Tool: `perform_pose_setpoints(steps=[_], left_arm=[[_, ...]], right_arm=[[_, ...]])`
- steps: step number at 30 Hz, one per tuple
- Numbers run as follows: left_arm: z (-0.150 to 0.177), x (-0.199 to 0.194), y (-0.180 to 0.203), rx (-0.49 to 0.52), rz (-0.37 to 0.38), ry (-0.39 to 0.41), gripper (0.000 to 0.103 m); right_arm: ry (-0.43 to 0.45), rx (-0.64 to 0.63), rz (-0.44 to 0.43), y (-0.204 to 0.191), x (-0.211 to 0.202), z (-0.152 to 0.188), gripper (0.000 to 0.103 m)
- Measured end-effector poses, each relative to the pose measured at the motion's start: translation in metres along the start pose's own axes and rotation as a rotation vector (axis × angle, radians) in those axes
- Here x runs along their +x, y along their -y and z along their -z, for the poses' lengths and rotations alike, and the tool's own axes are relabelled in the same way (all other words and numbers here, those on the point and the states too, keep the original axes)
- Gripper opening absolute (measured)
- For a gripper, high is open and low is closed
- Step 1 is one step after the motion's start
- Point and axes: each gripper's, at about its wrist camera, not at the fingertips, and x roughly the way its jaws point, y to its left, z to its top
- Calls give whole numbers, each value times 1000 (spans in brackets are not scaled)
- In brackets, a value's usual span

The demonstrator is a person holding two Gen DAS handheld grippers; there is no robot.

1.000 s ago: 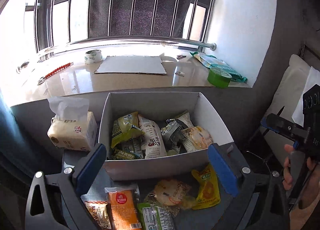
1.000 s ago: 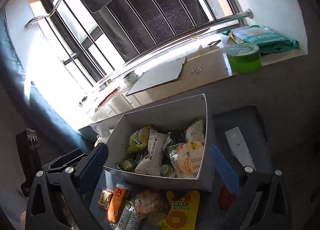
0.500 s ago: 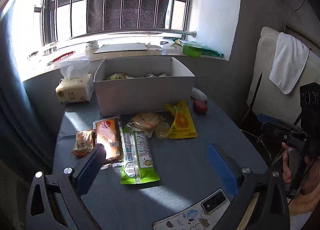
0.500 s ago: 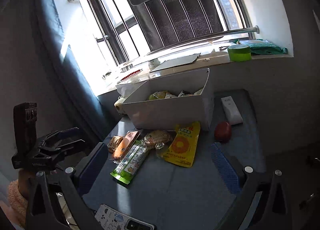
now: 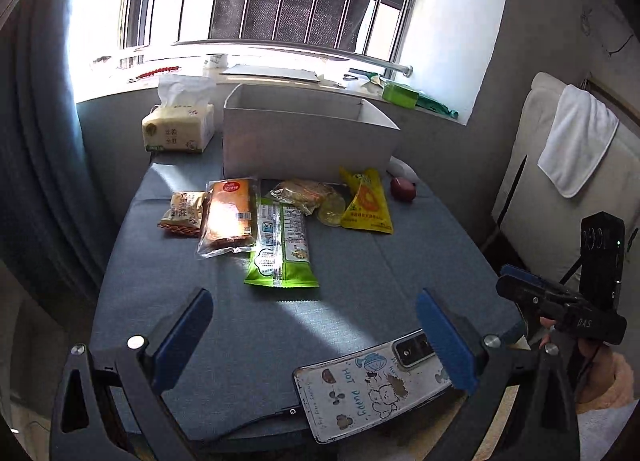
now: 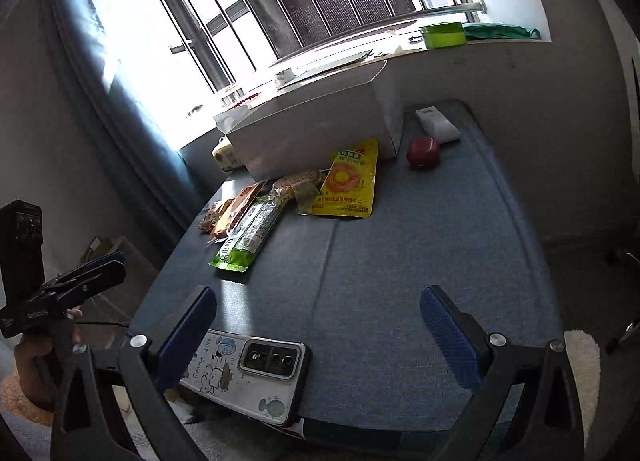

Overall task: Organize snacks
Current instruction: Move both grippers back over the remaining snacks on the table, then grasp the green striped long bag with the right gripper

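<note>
Six snack packets lie in a loose row on the blue table (image 5: 400,281) just in front of the white box (image 5: 304,141). The green packet (image 5: 282,247) sits nearest; it looks light, crinkly and slippery, best pinched across its narrow middle. The left gripper (image 5: 316,337) and right gripper (image 6: 320,333) both hang wide and empty, well short of the snacks

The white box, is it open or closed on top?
Open: the white box has no lid, and its inner back wall shows above the front rim. Contents are hidden.
</note>
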Motion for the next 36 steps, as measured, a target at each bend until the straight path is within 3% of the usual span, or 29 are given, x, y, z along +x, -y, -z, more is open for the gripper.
perform_pose_setpoints(steps=[7, 13, 20, 23, 25, 30, 32, 34, 36], left_arm=[[5, -7, -18, -57, -13, 24, 103], [14, -11, -28, -75, -20, 28, 103], [21, -17, -46, -131, -31, 32, 103], [21, -20, -54, -158, -40, 45, 103], [22, -22, -59, -171, -43, 49, 103], [25, -19, -68, -194, -50, 41, 103], [27, -17, -70, -201, -49, 34, 103], [29, -14, -70, -201, -50, 25, 103], [28, -9, -70, -199, -50, 15, 103]], right_arm=[[-74, -75, -26, -30, 34, -4, 103], [-192, -134, -16, -68, 102, -21, 103], [-357, -223, 67, -115, 205, -37, 103], [-401, -256, 164, -128, 240, -37, 103], [-399, -289, 205, -135, 252, -38, 103], [-403, -308, 192, -138, 254, -34, 103], [-390, -317, 177, -134, 243, -32, 90], [-393, -300, 136, -128, 231, -35, 66], [-414, -296, 122, -120, 223, -35, 57]])
